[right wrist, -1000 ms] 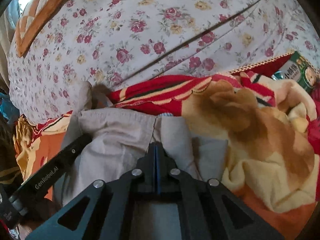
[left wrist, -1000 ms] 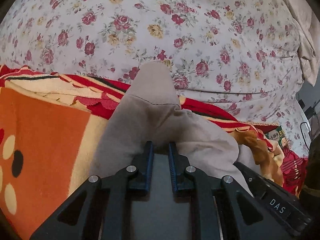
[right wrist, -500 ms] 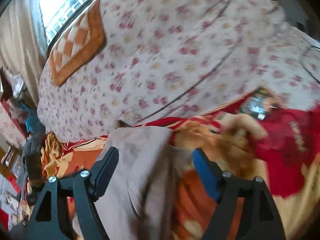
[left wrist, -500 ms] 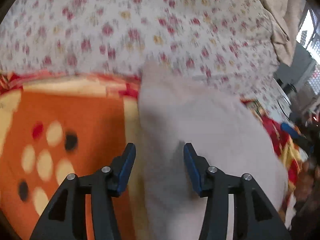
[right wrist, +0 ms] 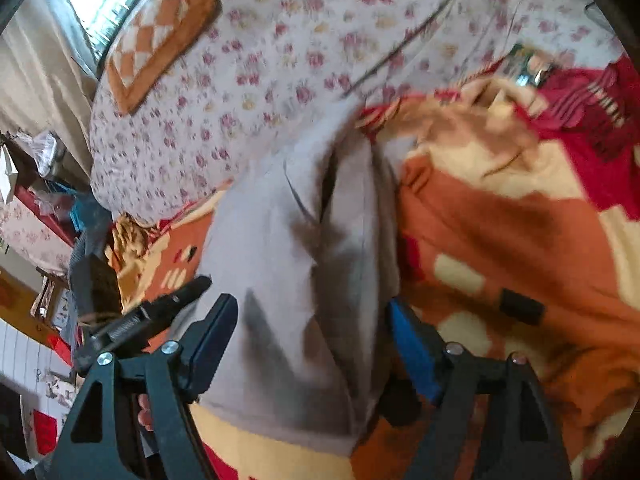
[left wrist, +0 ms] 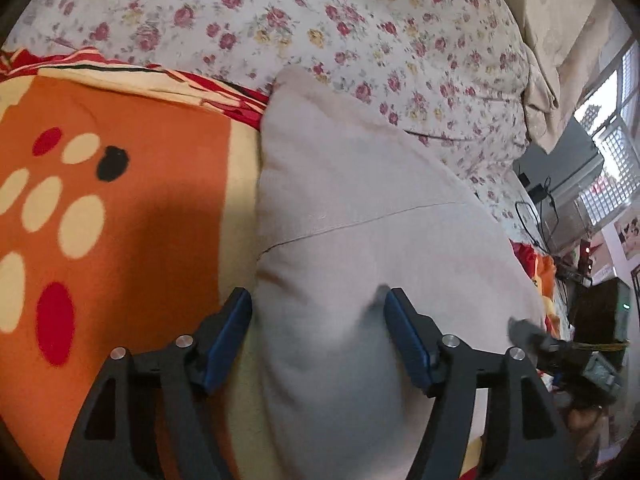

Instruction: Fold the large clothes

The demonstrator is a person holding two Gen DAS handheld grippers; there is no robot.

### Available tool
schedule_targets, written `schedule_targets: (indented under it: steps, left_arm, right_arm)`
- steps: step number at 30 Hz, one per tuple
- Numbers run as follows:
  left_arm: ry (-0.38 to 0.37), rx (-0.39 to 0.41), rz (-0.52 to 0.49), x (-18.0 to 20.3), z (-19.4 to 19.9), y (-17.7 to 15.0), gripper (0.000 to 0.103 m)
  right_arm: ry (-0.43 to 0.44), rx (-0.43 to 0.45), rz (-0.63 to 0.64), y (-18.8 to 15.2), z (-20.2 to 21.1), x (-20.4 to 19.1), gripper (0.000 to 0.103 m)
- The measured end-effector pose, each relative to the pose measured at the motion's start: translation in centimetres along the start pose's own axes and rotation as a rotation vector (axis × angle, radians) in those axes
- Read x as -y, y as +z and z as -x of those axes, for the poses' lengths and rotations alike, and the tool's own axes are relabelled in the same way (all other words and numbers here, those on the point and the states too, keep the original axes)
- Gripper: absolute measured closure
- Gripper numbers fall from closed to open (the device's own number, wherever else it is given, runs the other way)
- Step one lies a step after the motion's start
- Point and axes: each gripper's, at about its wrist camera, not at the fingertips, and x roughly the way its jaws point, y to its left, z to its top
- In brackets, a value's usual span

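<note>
The grey cloth lies folded in a long strip on the orange blanket, its far end by the flowery sheet. The left gripper and right gripper both have jaws wide open and hold nothing. I think the next fold is starting. To do it well, pinch both near corners, lift them together, and keep the edges lined up. A second ago both jaws were pinched on the cloth; now they have let go
</note>
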Motion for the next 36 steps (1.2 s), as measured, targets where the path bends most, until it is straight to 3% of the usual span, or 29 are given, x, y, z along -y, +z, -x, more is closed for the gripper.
schedule_targets:
  steps: [2, 5, 10, 12, 14, 17, 21, 24, 28, 32, 36]
  left_arm:
    - [0.024, 0.005, -0.044, 0.7, 0.4, -0.1, 0.082]
    - [0.079, 0.044, -0.106, 1.9, 1.8, -0.5, 0.095]
    - [0.107, 0.124, -0.144, 2.8, 4.3, -1.2, 0.097]
    - [0.117, 0.151, -0.150, 2.7, 5.5, -1.2, 0.098]
    - [0.130, 0.181, -0.152, 1.9, 7.2, -0.9, 0.098]
    - [0.162, 0.195, -0.151, -0.1, 9.2, -0.4, 0.098]
    - [0.235, 0.182, -0.128, -3.9, 10.9, -0.6, 0.097]
    - [0.227, 0.144, -0.127, -5.2, 10.3, -1.9, 0.092]
    - [0.186, 0.160, -0.096, -5.7, 10.8, -2.3, 0.085]
    - [0.212, 0.210, -0.115, -5.3, 13.5, -2.1, 0.085]
    - [0.178, 0.275, -0.159, -2.8, 16.0, -2.6, 0.083]
  right_arm:
    - [-0.014, -0.060, -0.029, -0.1, -1.8, 0.6, 0.022]
    - [0.002, -0.091, -0.006, -0.2, -2.9, 0.1, 0.021]
    - [0.063, -0.102, 0.005, -0.7, -3.1, -0.7, 0.027]
    - [0.120, -0.104, -0.022, -0.7, -3.2, -0.7, 0.031]
    - [0.214, -0.123, -0.047, -0.9, -3.7, -1.3, 0.044]
    - [0.296, -0.161, -0.044, -1.6, -5.7, -3.2, 0.047]
    - [0.312, -0.205, 0.023, -2.5, -7.9, -6.6, 0.046]
    - [0.270, -0.215, 0.055, -2.6, -8.5, -7.5, 0.040]
    - [0.267, -0.215, 0.008, -2.3, -6.8, -6.6, 0.039]
    - [0.192, -0.083, 0.081, -1.3, -1.3, -7.1, 0.039]
    - [0.119, 0.166, 0.401, -2.0, 4.7, -12.0, 0.038]
